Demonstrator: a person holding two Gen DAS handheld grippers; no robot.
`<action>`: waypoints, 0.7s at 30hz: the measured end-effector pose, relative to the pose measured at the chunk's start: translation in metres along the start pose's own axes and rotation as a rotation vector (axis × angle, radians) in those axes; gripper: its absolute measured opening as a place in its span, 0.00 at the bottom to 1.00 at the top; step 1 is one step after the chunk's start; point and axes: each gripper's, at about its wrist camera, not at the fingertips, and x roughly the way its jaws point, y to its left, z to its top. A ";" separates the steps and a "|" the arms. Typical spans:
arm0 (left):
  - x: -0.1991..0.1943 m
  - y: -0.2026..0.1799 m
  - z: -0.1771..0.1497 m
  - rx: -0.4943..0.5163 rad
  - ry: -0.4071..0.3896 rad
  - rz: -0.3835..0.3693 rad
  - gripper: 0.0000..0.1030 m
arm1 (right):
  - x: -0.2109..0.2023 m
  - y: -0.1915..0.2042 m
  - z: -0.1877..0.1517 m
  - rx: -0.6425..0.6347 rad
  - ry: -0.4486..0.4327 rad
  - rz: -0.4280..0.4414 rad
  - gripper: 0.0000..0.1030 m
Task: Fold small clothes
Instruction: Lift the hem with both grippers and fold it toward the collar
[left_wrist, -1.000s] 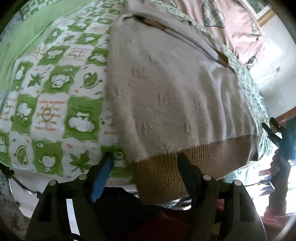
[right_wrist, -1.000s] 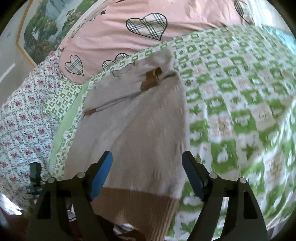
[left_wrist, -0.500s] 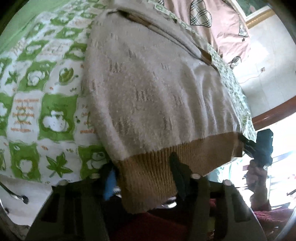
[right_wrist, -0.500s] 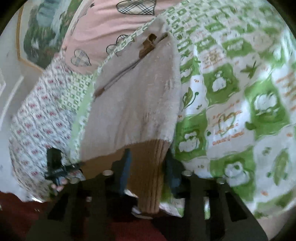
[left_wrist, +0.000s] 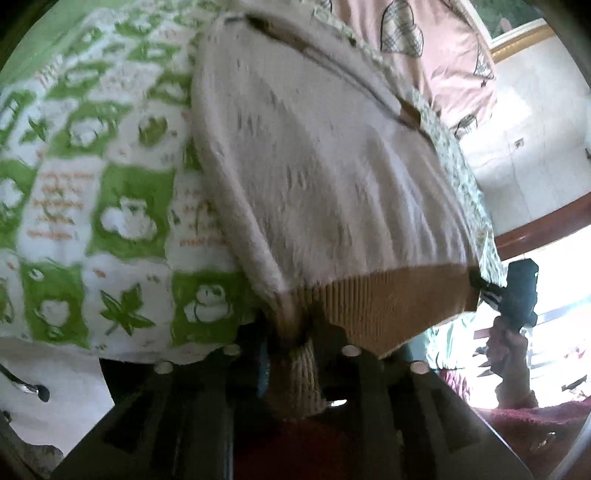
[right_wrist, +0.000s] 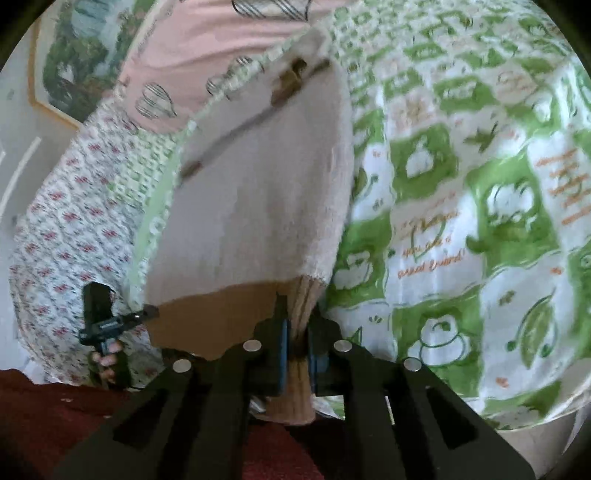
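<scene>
A small beige knit sweater (left_wrist: 325, 177) with a tan ribbed hem (left_wrist: 388, 302) lies on the green-and-white checked bedspread (left_wrist: 110, 221), hem toward me at the bed's edge. My left gripper (left_wrist: 291, 332) is shut on the hem's left corner. My right gripper (right_wrist: 299, 332) is shut on the hem's right corner (right_wrist: 301, 306). The sweater (right_wrist: 258, 192) also shows in the right wrist view, with the left gripper (right_wrist: 110, 325) at its far corner. The right gripper (left_wrist: 517, 295) shows at the right of the left wrist view.
A pink pillow with plaid hearts (right_wrist: 207, 48) lies beyond the sweater's collar. A floral sheet (right_wrist: 62, 221) hangs at the bed's side. A framed picture (right_wrist: 74, 55) hangs on the wall. Dark red floor covering (right_wrist: 74, 424) lies below the bed edge.
Both grippers moved in onto the ribbed hem and closed on its two corners. They were open a second ago.
</scene>
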 end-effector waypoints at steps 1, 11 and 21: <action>0.003 0.000 -0.001 0.002 0.009 -0.006 0.26 | 0.000 0.001 0.000 -0.006 0.000 0.013 0.20; -0.029 -0.021 0.004 0.085 -0.156 -0.024 0.06 | -0.021 0.005 0.005 0.002 -0.064 0.138 0.07; -0.088 -0.047 0.113 0.121 -0.452 -0.085 0.05 | -0.031 0.049 0.095 -0.064 -0.274 0.261 0.07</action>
